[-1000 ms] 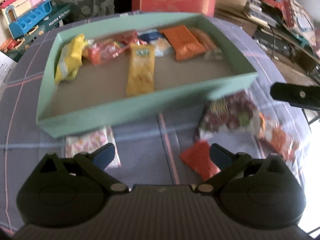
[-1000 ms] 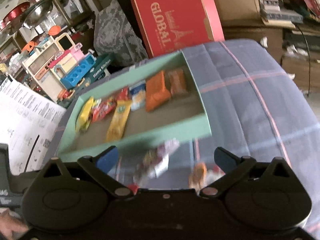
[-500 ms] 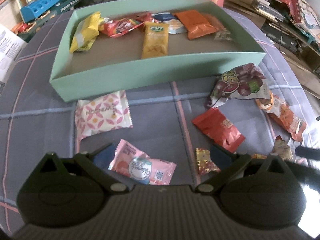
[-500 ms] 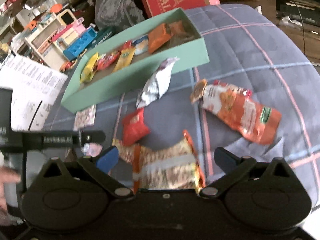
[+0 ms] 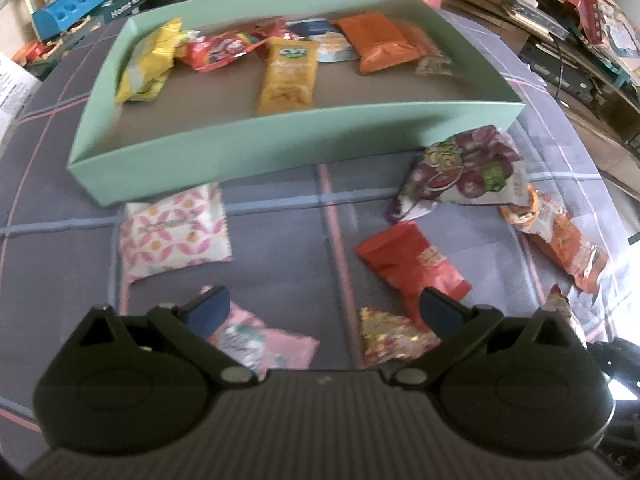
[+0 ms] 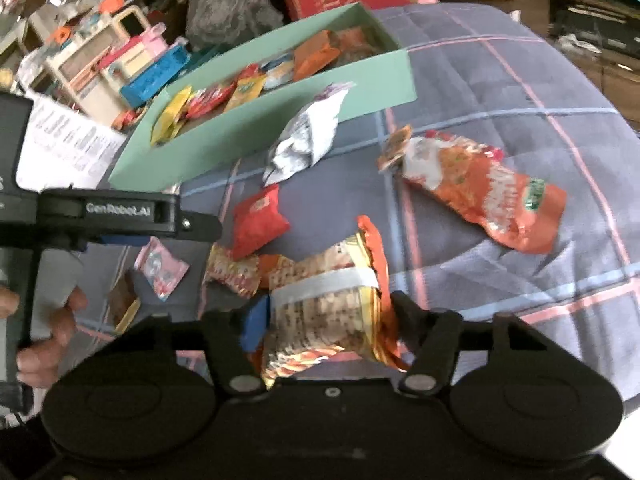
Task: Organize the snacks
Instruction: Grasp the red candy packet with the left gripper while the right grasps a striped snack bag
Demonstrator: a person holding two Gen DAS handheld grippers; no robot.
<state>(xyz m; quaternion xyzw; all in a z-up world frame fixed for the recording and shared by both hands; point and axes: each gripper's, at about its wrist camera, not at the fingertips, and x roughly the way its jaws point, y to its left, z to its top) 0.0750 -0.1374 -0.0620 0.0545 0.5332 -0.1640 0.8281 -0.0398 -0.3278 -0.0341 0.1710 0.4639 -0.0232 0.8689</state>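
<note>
Now crinkly foil packet (image 6: 324,312), flat green box (image 5: 280,148)

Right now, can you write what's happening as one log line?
step: picking snack | right gripper: jaws just closing around orange noodle packet | left gripper: open over pink packet | green box: partly filled
</note>
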